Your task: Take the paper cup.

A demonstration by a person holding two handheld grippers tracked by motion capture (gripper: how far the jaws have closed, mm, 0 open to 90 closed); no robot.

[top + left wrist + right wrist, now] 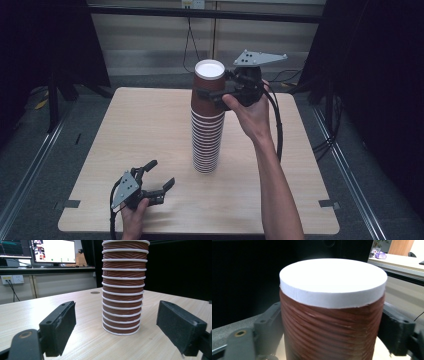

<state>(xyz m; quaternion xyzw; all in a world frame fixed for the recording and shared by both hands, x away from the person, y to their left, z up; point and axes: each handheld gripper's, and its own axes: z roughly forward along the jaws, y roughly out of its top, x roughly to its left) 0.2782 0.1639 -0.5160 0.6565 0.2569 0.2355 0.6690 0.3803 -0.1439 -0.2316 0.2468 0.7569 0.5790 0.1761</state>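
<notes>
Cups, brown and upturned, stand in a tall stack (207, 130) mid-desk (150, 125). Right gripper (220, 91) clamps the top cup (208, 82) between both jaws. Left gripper (159, 176) rests near the desk's front-left corner, jaws spread wide, holding nothing.

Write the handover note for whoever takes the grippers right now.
Right gripper: shut on the top cup of the cup stack, jaws on either side of its brown wall.
Left gripper: open, resting low on the table near the front left, aimed at the stack's base, apart from it.
Done: top cup gripped.
Left: probably lift it off; steady the stack if it shifts.
</notes>
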